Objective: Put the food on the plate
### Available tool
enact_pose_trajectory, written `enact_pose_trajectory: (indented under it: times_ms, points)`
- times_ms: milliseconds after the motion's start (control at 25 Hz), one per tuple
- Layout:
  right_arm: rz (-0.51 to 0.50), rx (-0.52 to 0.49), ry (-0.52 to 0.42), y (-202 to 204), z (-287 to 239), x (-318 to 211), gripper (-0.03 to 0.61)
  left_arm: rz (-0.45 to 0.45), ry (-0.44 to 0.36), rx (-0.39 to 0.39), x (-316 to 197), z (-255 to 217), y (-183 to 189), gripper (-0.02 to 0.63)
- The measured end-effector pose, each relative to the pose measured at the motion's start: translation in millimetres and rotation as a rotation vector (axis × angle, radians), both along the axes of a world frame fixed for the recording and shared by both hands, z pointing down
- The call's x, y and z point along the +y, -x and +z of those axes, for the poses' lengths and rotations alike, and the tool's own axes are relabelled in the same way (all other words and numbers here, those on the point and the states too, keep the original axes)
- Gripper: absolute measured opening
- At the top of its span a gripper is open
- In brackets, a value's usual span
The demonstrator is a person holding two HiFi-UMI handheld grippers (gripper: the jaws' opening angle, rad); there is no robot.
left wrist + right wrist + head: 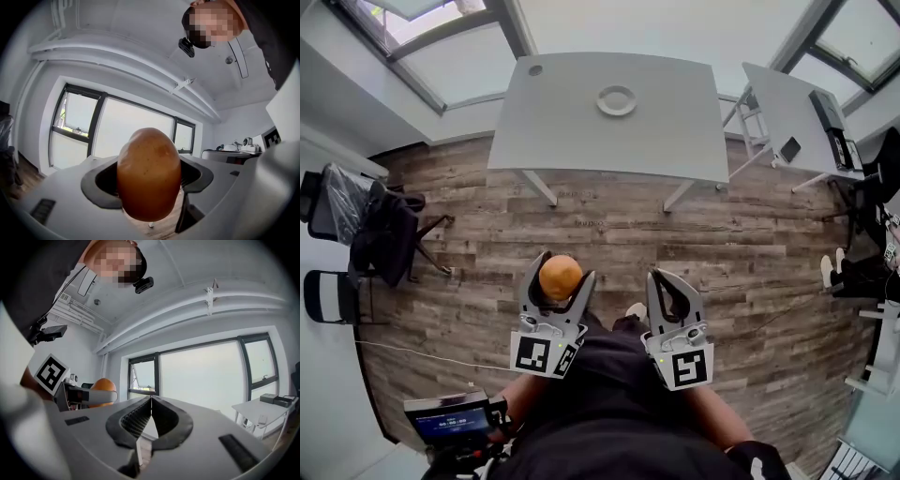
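Potato [148, 173] sat pinched between our left gripper's [560, 272] jaws; only the head view showed us the plate [617, 100], at twelve o'clock on the tabletop [553, 122]. Our right gripper's [151, 401] jaws were pressed together, empty.

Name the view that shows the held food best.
Left gripper view: the brown food sits large and central, clamped in the left gripper. Head view shows it small from above; right gripper view shows only part.

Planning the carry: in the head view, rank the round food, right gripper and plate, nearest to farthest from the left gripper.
1. round food: between the left gripper jaws.
2. right gripper: alongside, to its right.
3. plate: on the far table.
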State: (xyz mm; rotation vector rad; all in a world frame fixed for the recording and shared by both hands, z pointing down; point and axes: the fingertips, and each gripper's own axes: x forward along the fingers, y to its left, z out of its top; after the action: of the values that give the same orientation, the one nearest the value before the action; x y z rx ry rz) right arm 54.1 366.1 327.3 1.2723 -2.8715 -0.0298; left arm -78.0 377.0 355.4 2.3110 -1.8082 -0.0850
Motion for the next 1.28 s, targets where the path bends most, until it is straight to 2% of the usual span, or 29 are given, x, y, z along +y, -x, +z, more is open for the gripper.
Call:
enact_pose_trajectory:
  times_ms: [120,280,440,760,960,1280]
  points:
    - [-0.002,-0.004,0.002,-17.7,3.8,-3.5,0.008,-0.036,0.002,-0.016,0.0,1.9,-4.4,0.325]
    - [-0.001,-0.007,0.009,-21.8,4.2,-9.7,0.008,-0.084,0.007,-0.024,-1.4,0.2,7.6,0.325]
    - [-0.011,-0.025,0.007,-58.1,8.5,-3.7,0.008,-0.112,-0.003,-0.040,6.0,-0.6,-21.7,0.325]
    - [-0.012,-0.030,0.015,-105.4,26.0,2.2,0.008,-0.153,0.001,-0.033,14.3,11.2,-55.4,0.325]
    - [0.020,-0.027,0.017,-124.7,29.4,4.8,0.008,-0.132,0.013,-0.039,8.3,13.7,-66.6,0.325]
    - [0.085,-0.013,0.034,-127.5,36.8,-22.1,0.008,-0.060,0.000,-0.029,-42.1,20.5,-72.8,0.325]
